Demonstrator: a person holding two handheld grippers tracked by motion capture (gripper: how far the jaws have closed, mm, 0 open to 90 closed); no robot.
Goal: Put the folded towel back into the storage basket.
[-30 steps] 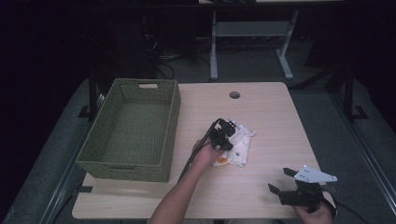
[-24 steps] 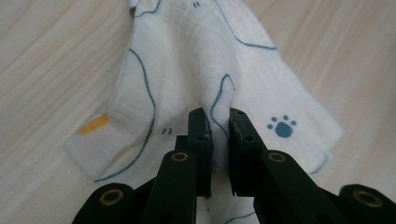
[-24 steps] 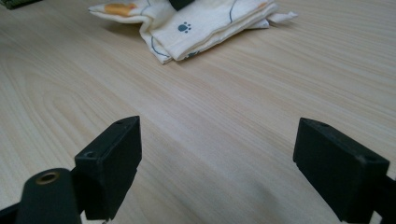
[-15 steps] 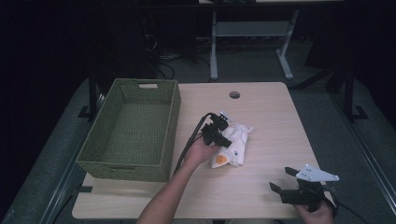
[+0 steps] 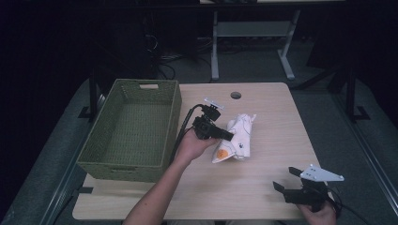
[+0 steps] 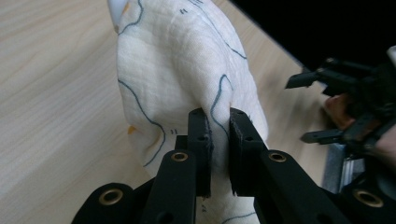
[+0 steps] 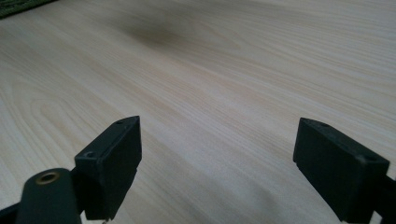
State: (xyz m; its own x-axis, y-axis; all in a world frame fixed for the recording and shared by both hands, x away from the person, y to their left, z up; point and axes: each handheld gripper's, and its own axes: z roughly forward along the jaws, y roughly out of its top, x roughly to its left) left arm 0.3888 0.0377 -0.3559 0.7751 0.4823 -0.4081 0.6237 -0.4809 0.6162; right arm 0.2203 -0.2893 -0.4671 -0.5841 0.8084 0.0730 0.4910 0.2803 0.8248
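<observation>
— What's the left claw (image 5: 228,136) got?

— A white cloth (image 5: 237,137) with thin blue lines and an orange patch. The jaws are pinched tight on a fold of it (you can see the fabric bunched between the pads (image 6: 201,140)).

— Where's the cloth?

— Mid-bench (image 5: 263,108), just beside the green woven basket (image 5: 133,129), partly lifted, its lower end on the wood.

— And the right claw (image 5: 286,179)?

— Jaws spread wide, nothing between them, low over the bench's near right corner, well apart from the cloth.

Dim overhead view with black surroundings; close gripper views brighter, softly blurred.
</observation>
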